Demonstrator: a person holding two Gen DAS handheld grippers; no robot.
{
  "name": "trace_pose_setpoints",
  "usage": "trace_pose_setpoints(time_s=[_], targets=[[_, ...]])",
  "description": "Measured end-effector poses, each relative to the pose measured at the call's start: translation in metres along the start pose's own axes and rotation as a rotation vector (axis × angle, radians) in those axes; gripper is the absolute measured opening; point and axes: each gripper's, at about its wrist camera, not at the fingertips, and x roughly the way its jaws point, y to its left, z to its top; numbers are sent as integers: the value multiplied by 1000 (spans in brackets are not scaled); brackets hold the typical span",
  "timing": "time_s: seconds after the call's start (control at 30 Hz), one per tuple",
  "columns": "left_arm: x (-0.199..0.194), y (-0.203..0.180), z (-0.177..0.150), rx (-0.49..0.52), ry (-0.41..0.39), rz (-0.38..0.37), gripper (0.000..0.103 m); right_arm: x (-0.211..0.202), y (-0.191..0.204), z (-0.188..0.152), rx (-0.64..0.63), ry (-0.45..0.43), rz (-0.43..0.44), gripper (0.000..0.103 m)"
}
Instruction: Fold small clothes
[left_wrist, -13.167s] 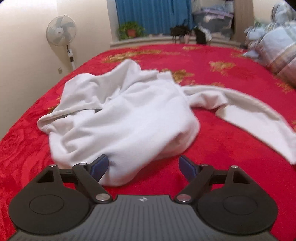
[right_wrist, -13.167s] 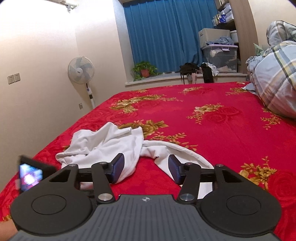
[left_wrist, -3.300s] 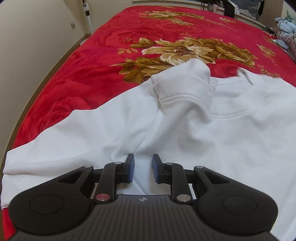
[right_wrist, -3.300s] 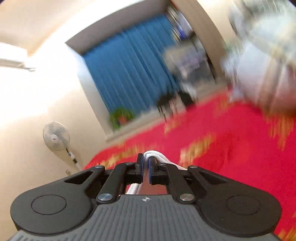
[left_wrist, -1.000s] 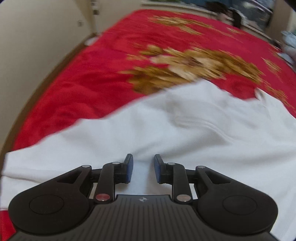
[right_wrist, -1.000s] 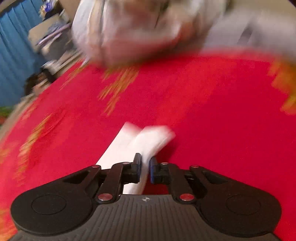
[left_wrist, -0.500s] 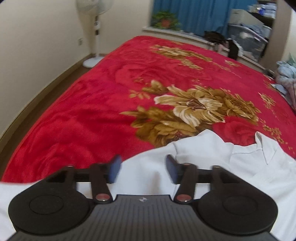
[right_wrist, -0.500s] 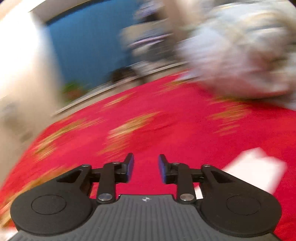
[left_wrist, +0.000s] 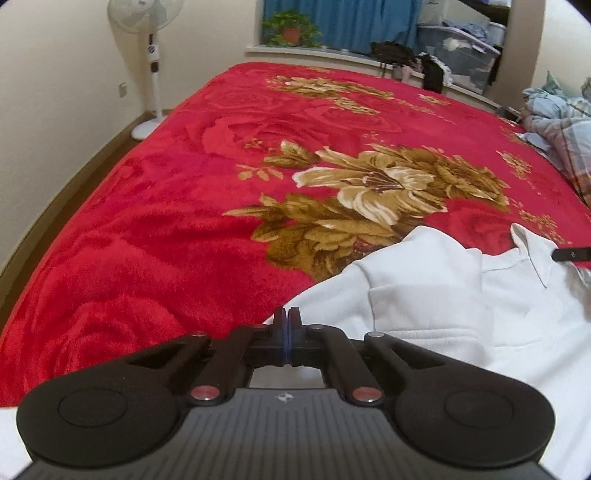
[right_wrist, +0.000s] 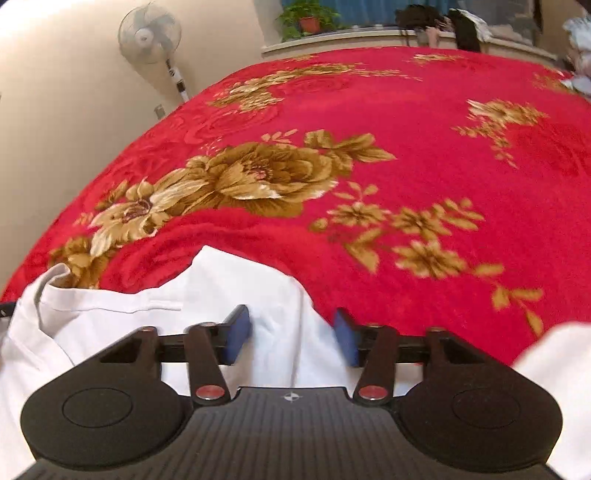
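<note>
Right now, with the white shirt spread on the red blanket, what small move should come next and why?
Probably close the right claw on the white shirt: its jaws stand open with a fold of cloth between them, while the left claw is shut at the shirt's edge on the red blanket. Both sides could then lift together.

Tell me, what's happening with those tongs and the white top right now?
Left tongs shut at white top's edge. Right tongs open over its shoulder. Top spread on red blanket. Nothing blocking.
</note>
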Motion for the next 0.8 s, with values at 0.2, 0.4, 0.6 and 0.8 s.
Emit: trace_pose_setpoints(time_s=[0.2, 0.4, 0.6, 0.8], targets=[[-30, 29, 19, -156, -186, 150, 0, -17, 22, 30, -66, -143, -9, 12], [-9, 14, 14, -130, -32, -17, 70, 13, 34, 35, -104, -75, -126, 15], [13, -5, -5, 24, 6, -35, 21, 17, 16, 18, -52, -13, -154, 37], [-2, 6, 7, -19, -109, -6, 4, 12, 22, 25, -112, -40, -88, 10]])
